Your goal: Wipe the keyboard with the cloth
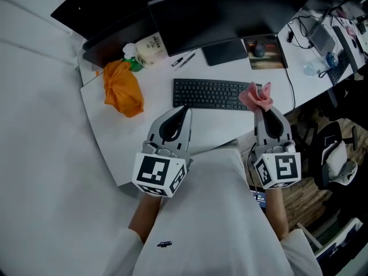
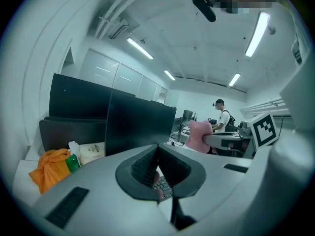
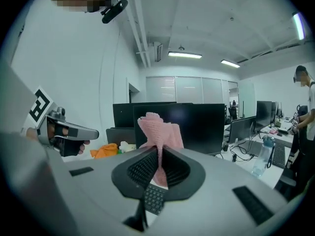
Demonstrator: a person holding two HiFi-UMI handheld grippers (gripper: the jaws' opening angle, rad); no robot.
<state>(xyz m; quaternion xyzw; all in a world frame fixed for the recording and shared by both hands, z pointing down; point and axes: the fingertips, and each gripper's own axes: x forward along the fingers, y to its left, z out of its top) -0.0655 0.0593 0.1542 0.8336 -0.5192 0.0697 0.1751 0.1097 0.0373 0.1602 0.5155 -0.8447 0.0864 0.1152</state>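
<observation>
Keyboard (image 1: 210,94) lies mid-bench (image 1: 126,148) near the front edge. The pink cloth (image 1: 257,96) is bunched and clamped in the right claw (image 1: 260,109) over the keyboard's right end, contact unclear. Left claw (image 1: 185,109) has its jaws together on nothing by the left front corner, so I'd say the cloth is in hand and the wiping is still to do.

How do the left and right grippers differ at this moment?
The right gripper is shut on the pink cloth, which bunches up above its jaws; the left gripper is shut with no cloth in it. The right gripper is near the keyboard's right end, the left gripper near its left end. Both point forward at the keyboard.
</observation>
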